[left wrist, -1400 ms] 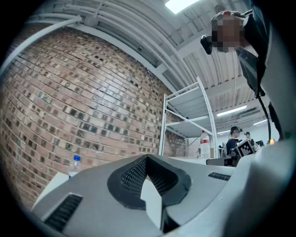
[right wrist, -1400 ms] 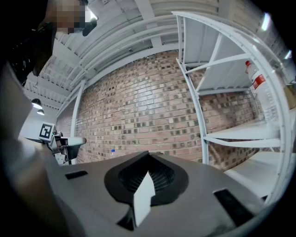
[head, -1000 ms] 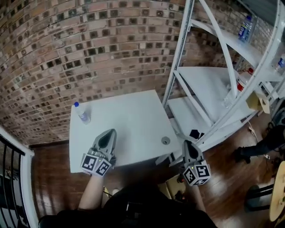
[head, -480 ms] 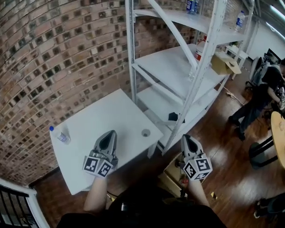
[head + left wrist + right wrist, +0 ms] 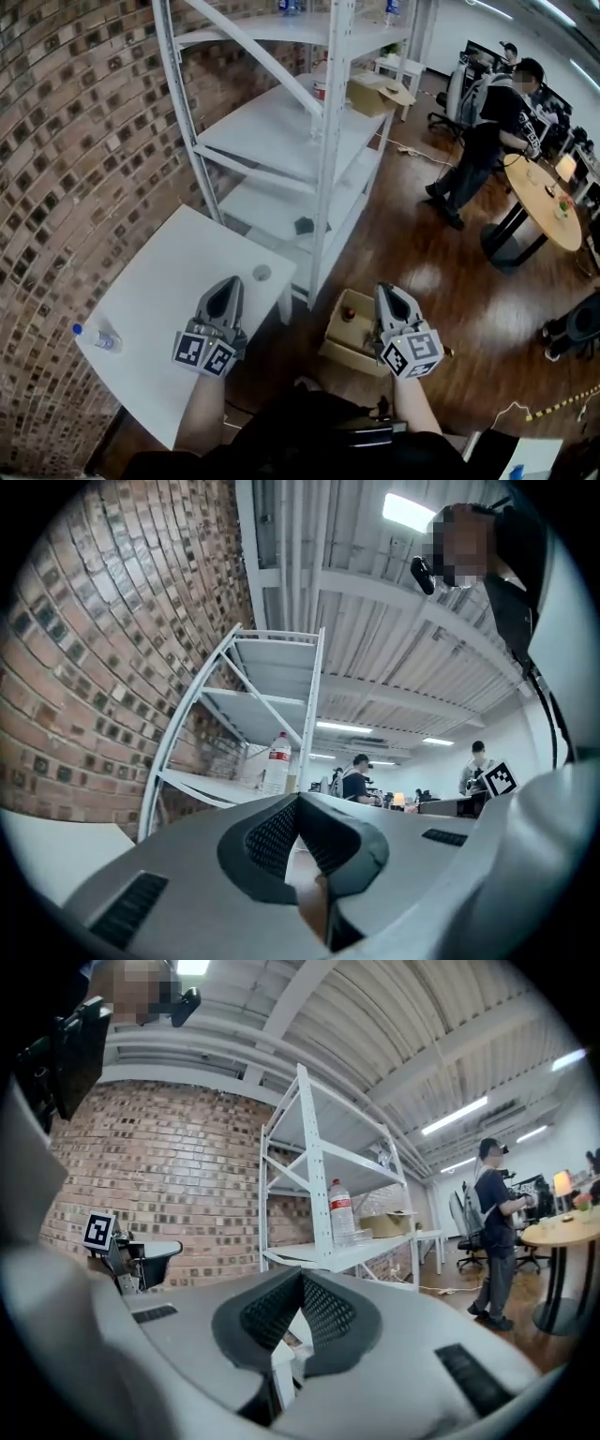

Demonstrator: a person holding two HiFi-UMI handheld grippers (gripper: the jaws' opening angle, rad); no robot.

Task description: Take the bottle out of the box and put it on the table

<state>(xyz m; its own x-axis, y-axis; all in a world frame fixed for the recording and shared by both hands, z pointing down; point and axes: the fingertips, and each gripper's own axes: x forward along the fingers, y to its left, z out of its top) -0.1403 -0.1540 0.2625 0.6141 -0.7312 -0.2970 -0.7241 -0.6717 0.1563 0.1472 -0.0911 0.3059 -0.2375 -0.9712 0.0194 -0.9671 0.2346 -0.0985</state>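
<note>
An open cardboard box (image 5: 349,330) stands on the wooden floor right of the white table (image 5: 159,309). Inside the box a small reddish round top (image 5: 349,315) shows; I cannot tell if it is a bottle's cap. A clear bottle with a blue cap (image 5: 97,338) lies on the table's left part. My left gripper (image 5: 225,287) hovers shut over the table's right edge, nothing between its jaws. Above the box's right side my right gripper (image 5: 388,294) is also shut and empty. Both point about level toward the shelving.
A white metal shelf rack (image 5: 281,141) stands behind the table, with a red-labelled bottle (image 5: 278,761) (image 5: 341,1211) and a cardboard box (image 5: 375,92) on it. A small round thing (image 5: 262,273) lies on the table. A person (image 5: 487,122) stands by a round table (image 5: 539,197) at the right.
The view has swung right: the table and its bottle slid to the left, and the floor box and office area came into sight. Both grippers stayed shut and turned along with it.
</note>
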